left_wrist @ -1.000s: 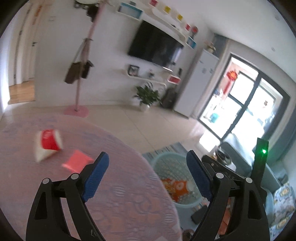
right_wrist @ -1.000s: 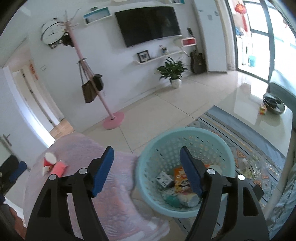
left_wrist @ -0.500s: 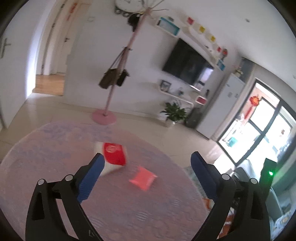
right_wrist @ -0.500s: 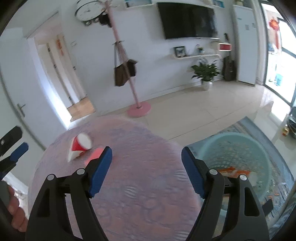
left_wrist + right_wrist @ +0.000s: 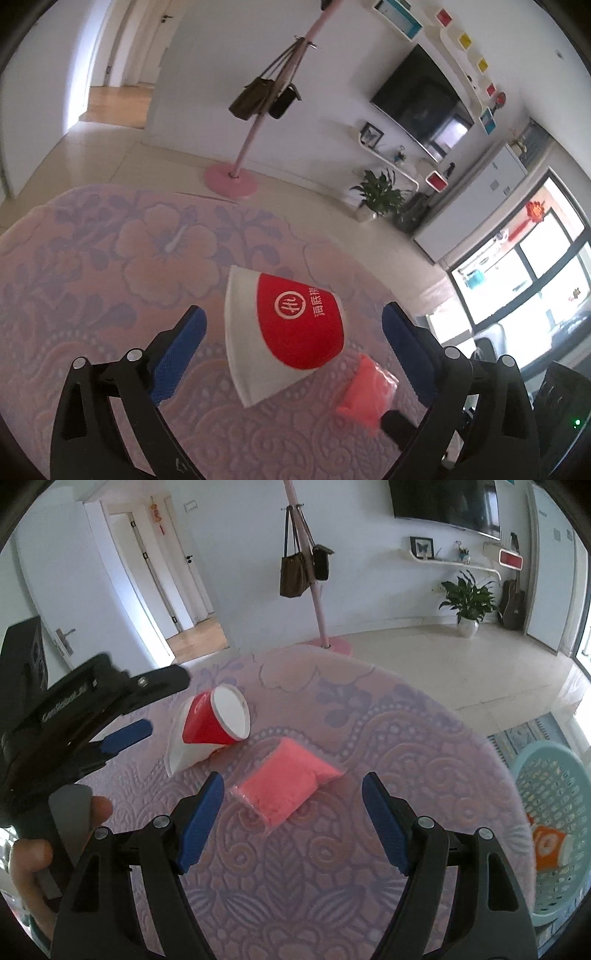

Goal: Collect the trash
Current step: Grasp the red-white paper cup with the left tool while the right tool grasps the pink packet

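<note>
Currently, step: approach to pick-up. Left gripper (image 5: 293, 334): fingers spread, empty; cup (image 5: 284, 332) lies on its side on the desk (image 5: 92, 277) between them. Right gripper (image 5: 293, 799): fingers spread, empty; pink bag (image 5: 290, 781) between them. Basket (image 5: 550, 775) well right. Next, likely: lower, clench.

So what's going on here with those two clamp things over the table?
A person is clearing trash off a table with a handheld gripper in each hand. The left gripper is open around a red and white paper cup lying on its side. The right gripper is open, lined up on a pink plastic packet. Neither is gripped yet. A blue basket beside the table already holds trash.
</note>
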